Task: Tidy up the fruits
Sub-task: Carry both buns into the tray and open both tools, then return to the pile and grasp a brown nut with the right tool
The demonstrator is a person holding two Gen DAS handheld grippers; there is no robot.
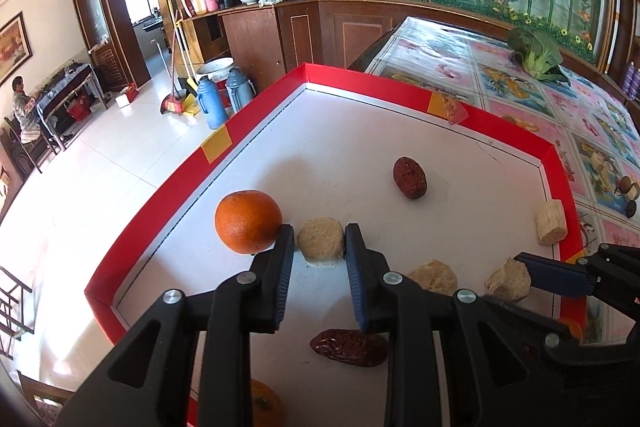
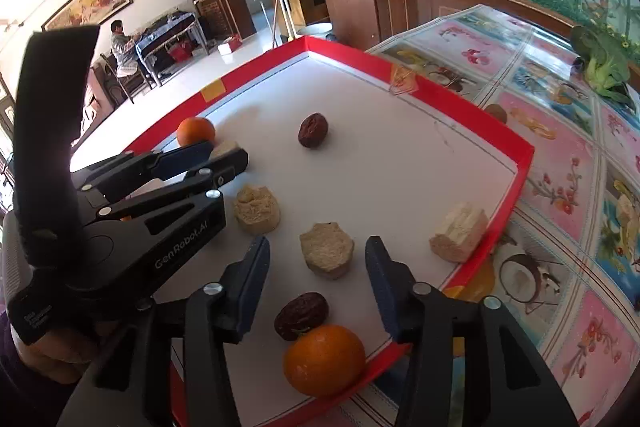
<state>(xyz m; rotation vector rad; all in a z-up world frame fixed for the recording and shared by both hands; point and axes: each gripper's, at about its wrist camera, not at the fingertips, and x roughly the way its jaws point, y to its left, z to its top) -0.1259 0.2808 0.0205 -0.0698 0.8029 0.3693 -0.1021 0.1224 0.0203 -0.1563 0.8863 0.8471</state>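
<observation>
A white tray with a red rim holds the fruit. My left gripper is open and straddles a beige fibrous chunk resting on the tray, a thin slit showing at the pads. An orange touches its left finger. My right gripper is open, with clear gaps either side of another beige chunk. A second orange and a red date lie near me. Another date lies mid-tray.
More beige chunks lie loose. The tray sits on a table with a floral cloth, its left side above the tiled floor. A leafy vegetable lies at the table's far end. A seated person is far off.
</observation>
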